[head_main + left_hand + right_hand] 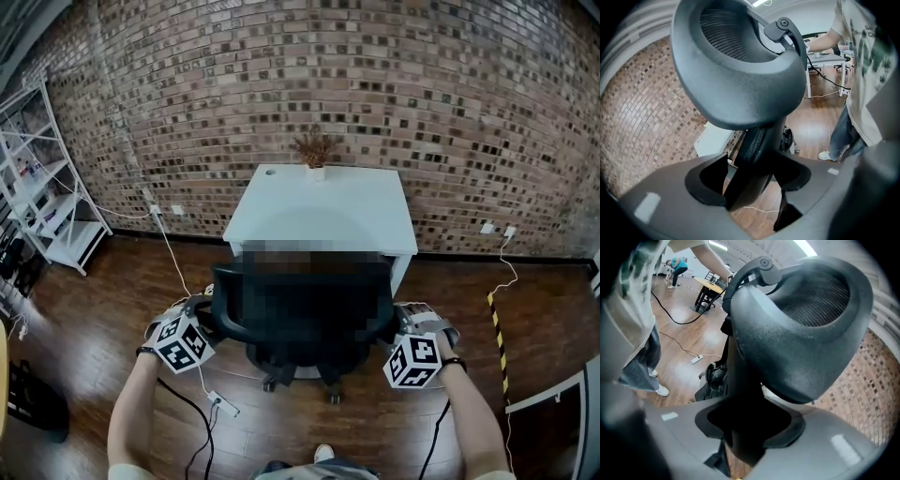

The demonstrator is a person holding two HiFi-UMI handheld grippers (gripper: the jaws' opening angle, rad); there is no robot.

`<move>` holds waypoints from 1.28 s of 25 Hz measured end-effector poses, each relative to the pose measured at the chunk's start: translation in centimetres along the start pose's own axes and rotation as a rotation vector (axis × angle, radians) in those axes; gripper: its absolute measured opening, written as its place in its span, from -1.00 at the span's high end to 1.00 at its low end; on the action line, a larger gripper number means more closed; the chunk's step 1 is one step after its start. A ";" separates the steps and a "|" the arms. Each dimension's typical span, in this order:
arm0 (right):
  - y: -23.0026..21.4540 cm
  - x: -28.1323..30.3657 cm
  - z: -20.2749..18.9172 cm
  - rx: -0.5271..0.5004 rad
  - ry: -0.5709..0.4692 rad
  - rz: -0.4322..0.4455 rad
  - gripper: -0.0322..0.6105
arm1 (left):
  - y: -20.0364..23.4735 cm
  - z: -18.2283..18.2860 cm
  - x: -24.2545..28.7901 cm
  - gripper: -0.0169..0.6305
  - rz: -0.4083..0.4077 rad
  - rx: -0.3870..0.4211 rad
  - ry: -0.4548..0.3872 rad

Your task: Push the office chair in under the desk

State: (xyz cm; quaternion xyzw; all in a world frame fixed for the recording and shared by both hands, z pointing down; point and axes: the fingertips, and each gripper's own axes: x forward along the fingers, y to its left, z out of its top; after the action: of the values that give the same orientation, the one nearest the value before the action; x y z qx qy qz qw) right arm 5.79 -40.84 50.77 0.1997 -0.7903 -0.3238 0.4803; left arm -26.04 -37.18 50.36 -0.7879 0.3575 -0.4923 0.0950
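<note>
A black office chair (300, 354) stands on the wood floor with its front against the white desk (319, 211); a mosaic patch covers its back. My left gripper (195, 314) is at the chair's left armrest (736, 70). The armrest post (754, 145) runs between its jaws, and floor shows between the post and one finger (787, 213). My right gripper (412, 321) is at the right armrest (801, 333), and the post (740, 380) fills the gap between its jaws. In the gripper views the left gripper (752, 187) and the right gripper (745, 437) both straddle their posts.
A small dried plant (316, 150) stands at the desk's far edge against the brick wall (450, 112). A white shelf (47, 187) is at the left, with a black bag (33, 403) below it. A power strip (223, 403) with its cable lies by the chair. Striped tape (497, 337) marks the floor.
</note>
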 end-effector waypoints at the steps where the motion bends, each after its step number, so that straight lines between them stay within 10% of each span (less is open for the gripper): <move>1: -0.4 0.2 -0.1 -0.003 0.000 0.000 0.35 | 0.4 0.0 0.3 -0.03 0.005 0.001 0.008; 32: -3.0 2.2 -1.1 -0.007 0.031 0.013 0.36 | 3.3 0.6 2.9 0.01 0.038 0.036 0.026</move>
State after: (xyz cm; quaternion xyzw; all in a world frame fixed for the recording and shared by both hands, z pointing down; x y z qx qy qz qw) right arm 5.81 -44.69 50.44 0.1978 -0.7830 -0.3203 0.4952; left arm -26.34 -41.53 50.46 -0.7728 0.3650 -0.5066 0.1139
